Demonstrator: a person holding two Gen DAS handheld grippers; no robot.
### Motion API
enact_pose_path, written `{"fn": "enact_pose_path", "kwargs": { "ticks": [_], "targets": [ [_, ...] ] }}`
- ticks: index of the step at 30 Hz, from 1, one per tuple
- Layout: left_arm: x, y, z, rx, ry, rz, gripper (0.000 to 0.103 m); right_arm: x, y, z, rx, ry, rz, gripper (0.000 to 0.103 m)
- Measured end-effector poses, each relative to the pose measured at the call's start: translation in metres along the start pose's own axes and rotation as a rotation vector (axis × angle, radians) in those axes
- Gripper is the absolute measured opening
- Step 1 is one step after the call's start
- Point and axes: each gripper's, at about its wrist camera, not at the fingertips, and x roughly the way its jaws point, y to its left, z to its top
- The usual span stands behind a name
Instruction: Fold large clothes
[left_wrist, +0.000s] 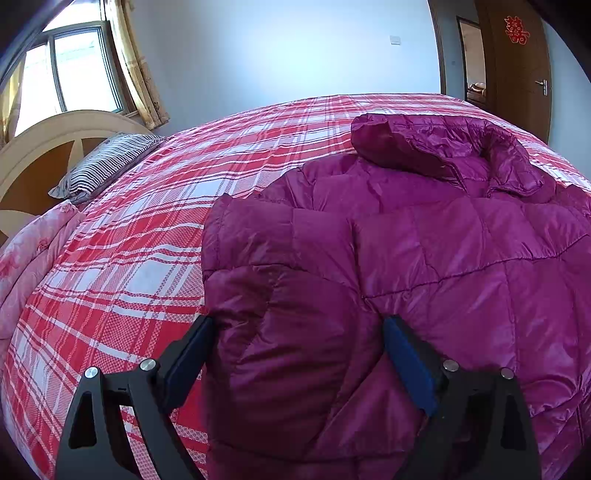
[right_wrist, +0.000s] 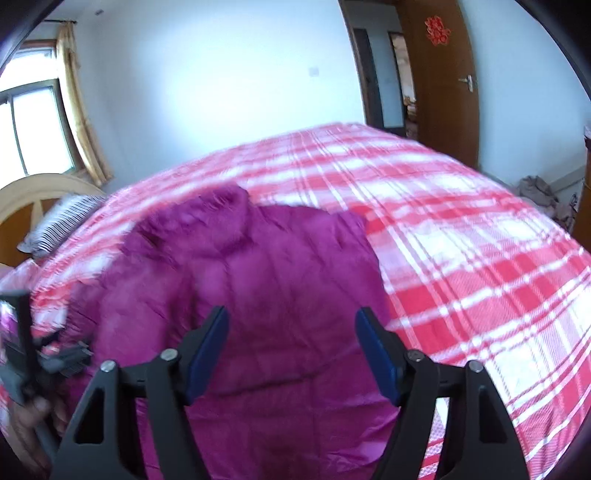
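A large magenta quilted puffer jacket (left_wrist: 424, 266) lies on the red and white plaid bed (left_wrist: 155, 229), hood (left_wrist: 424, 155) toward the far side. A thick folded part of it, likely a sleeve, bulges up between the wide-open fingers of my left gripper (left_wrist: 297, 332), which straddle it. In the blurred right wrist view the jacket (right_wrist: 266, 280) fills the lower left. My right gripper (right_wrist: 291, 325) is open above the jacket and holds nothing. The left gripper tool (right_wrist: 40, 354) shows at the left edge.
A striped pillow (left_wrist: 103, 166) and a pink floral quilt (left_wrist: 26, 254) lie at the headboard (left_wrist: 55, 147) end on the left. A window with curtains is behind. A wooden door (left_wrist: 517, 74) stands at the far right. Bare plaid sheet (right_wrist: 480, 280) spreads right of the jacket.
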Motion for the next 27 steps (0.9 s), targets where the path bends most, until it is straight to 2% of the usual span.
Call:
{"fn": "enact_pose_path", "kwargs": {
  "ticks": [2,4,6,9,11,14,17,22,27],
  "targets": [
    [0.0,0.0,0.0,-0.002,-0.001,-0.003,0.093,0.0,0.027,0.014,-0.057,0.023,0.057,0.07],
    [0.0,0.0,0.0,-0.007,0.0,-0.005,0.093,0.008,0.062,0.022,-0.122,0.056,0.149,0.067],
    [0.0,0.001,0.0,-0.009,-0.001,-0.006,0.093,0.018,0.089,0.021,-0.175,0.087,0.217,0.063],
    [0.001,0.002,0.0,-0.015,0.0,-0.012,0.094,0.04,0.111,0.008,-0.22,0.135,0.236,0.061],
    [0.001,0.004,0.0,-0.024,0.0,-0.025,0.094,0.061,0.113,-0.006,-0.226,0.185,0.212,0.061],
    [0.0,0.009,0.0,-0.046,-0.002,-0.052,0.095,0.08,0.102,-0.022,-0.242,0.213,0.164,0.057],
    [-0.009,0.024,0.001,-0.115,-0.022,-0.075,0.095,0.085,0.088,-0.028,-0.21,0.226,0.193,0.056],
    [-0.039,0.05,0.009,-0.221,-0.072,-0.098,0.095,0.084,0.084,-0.029,-0.183,0.218,0.188,0.055],
    [-0.055,0.023,0.033,-0.156,-0.087,-0.212,0.095,0.082,0.082,-0.031,-0.186,0.215,0.184,0.055]
  ]
}}
